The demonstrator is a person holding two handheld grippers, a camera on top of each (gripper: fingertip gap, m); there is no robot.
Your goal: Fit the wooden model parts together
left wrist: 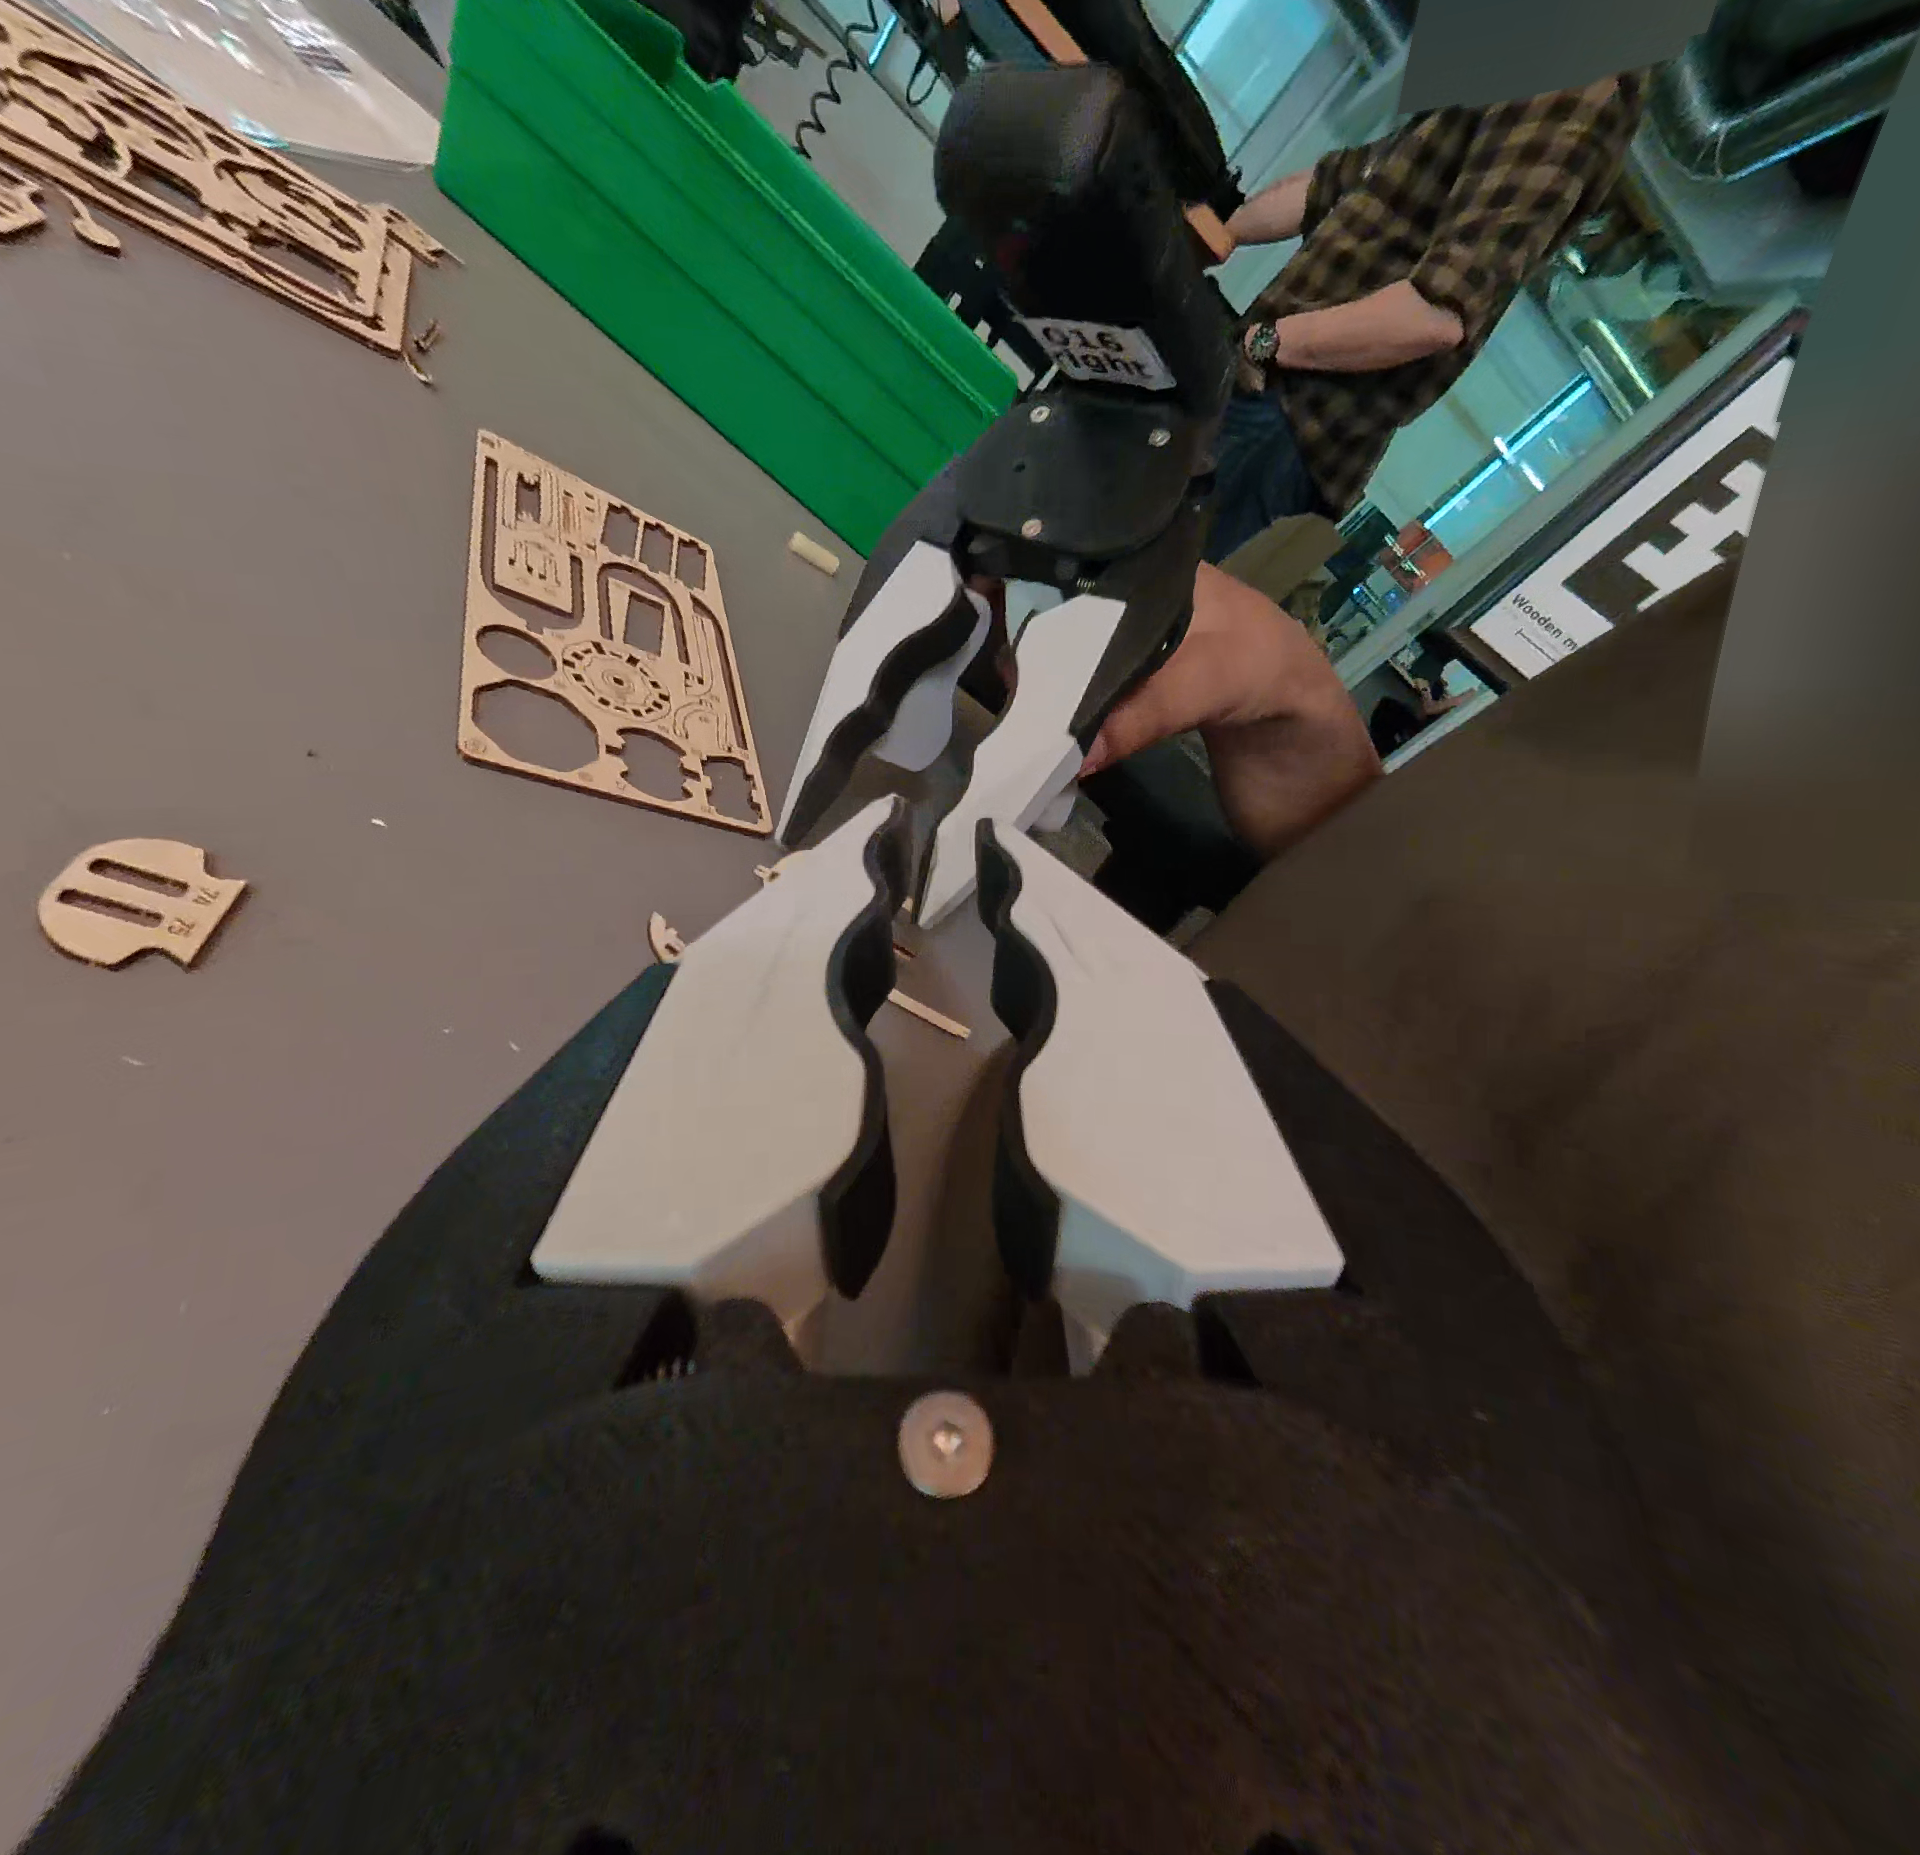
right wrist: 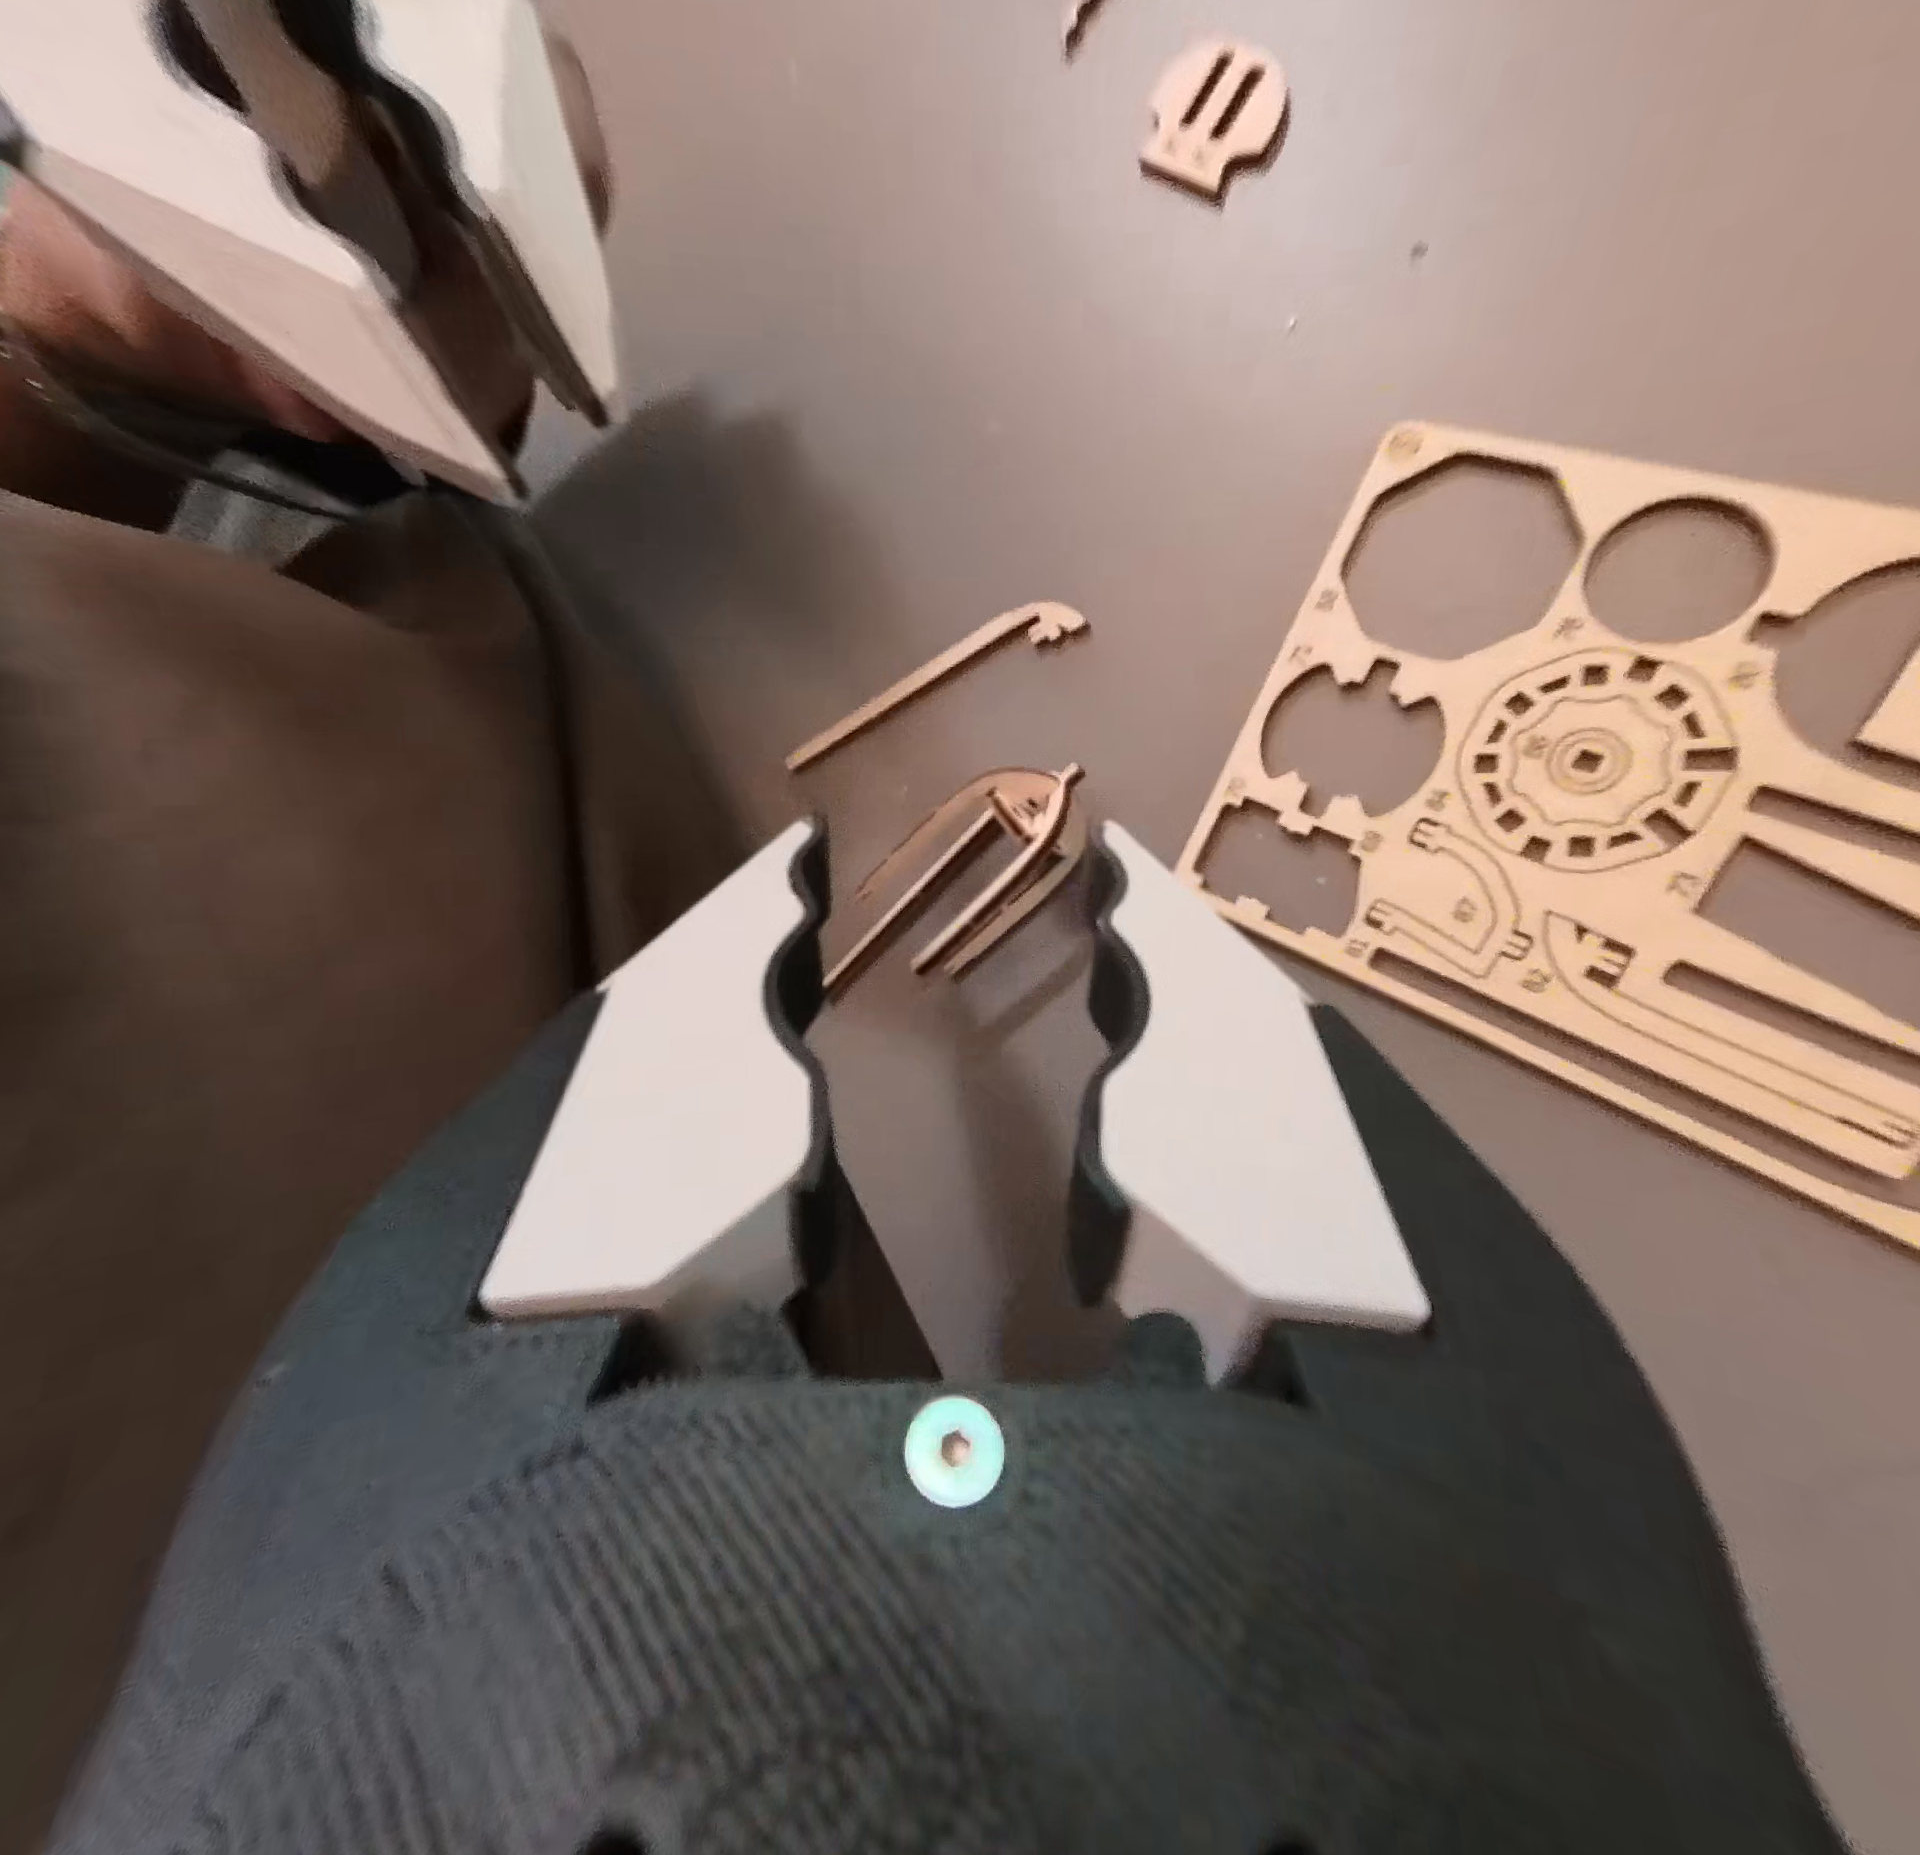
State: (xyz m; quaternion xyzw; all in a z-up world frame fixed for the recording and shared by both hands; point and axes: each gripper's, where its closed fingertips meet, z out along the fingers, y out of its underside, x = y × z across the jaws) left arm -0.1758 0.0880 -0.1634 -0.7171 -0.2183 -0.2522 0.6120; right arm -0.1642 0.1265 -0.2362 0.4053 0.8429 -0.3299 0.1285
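A small wooden assembly [right wrist: 977, 860] of curved ribs and strips sits low over the grey table [right wrist: 935, 299]. My right gripper [right wrist: 958, 839] is closed around it, with both pads touching its ends. In the left wrist view the right gripper [left wrist: 873, 870] points down at the table just ahead, and the assembly is hidden there. My left gripper [left wrist: 940, 839] is open and empty, its tips close to the right gripper's fingers. It shows blurred at the upper left of the right wrist view [right wrist: 561, 444]. A loose hooked wooden strip [right wrist: 935, 683] lies just beyond the assembly.
A punched-out wooden parts sheet [left wrist: 603, 652] lies left of the grippers and also shows in the right wrist view [right wrist: 1558, 849]. A slotted round piece [left wrist: 135, 912] lies farther left. More sheets [left wrist: 208, 195] and a green bin [left wrist: 675, 226] stand behind. A person in a plaid shirt [left wrist: 1455, 247] stands beyond the table. The grippers' ends are close to 8 cm from one another. The slotted round piece [left wrist: 135, 912] is about 12 cm from my left fingertips.
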